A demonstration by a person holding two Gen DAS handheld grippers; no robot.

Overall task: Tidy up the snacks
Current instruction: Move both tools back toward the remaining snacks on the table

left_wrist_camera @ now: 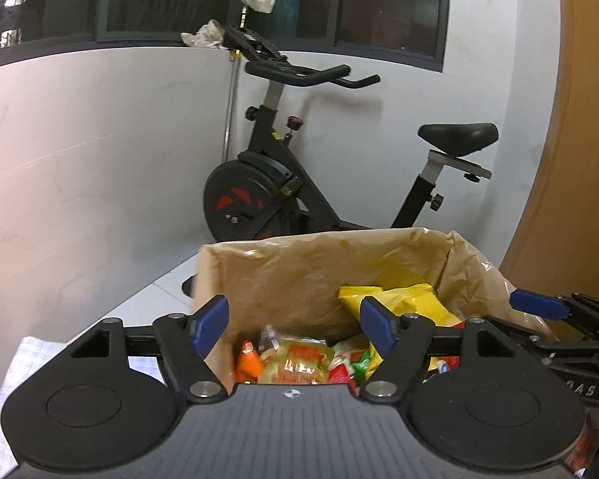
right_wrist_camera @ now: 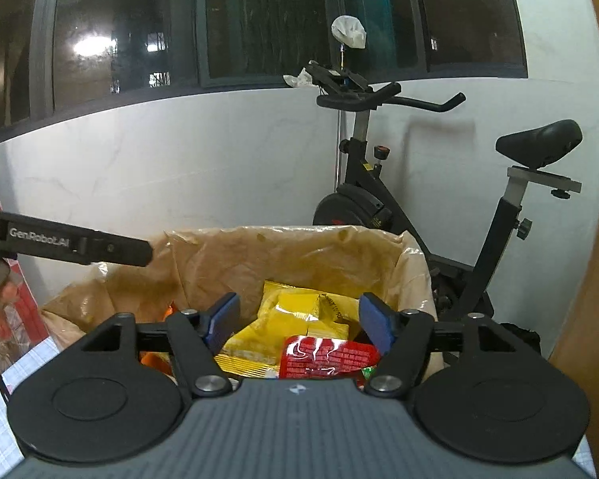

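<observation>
Brown cardboard forms the box (left_wrist_camera: 299,275), lined with clear crinkled plastic, that stands just ahead of and below the left hand-held gripper (left_wrist_camera: 293,325). In the left wrist view the blue pads (left_wrist_camera: 209,323) stand apart with nothing pressed between them; the snacks lie loose in the box beneath. Directly under the gap sits a pale green-and-orange packet (left_wrist_camera: 299,363), with an orange packet (left_wrist_camera: 247,363) toward the left pad and red and green wrappers toward the right pad. Yellow bags (left_wrist_camera: 411,303) lie farther ahead, behind the right pad, against the box's far corner. This hand-held gripper tilts gently downward over the near edge of the box. To its right, the right hand-held gripper (left_wrist_camera: 539,305) shows from the side, one blue pad reaching over the box's rim. An exercise bike (left_wrist_camera: 283,183) stands beyond the box by the white wall.

In the right wrist view the right hand-held gripper (right_wrist_camera: 299,325) also hangs over the box (right_wrist_camera: 283,255), tilted gently down, its blue pads (right_wrist_camera: 223,319) parted and gripping nothing. A red packet (right_wrist_camera: 327,357) lies below the gap, nearest the camera, on top of yellow bags (right_wrist_camera: 299,311) that fill the space just ahead. The left hand-held gripper's black body (right_wrist_camera: 68,245) crosses in from the left, above the box's left rim.
</observation>
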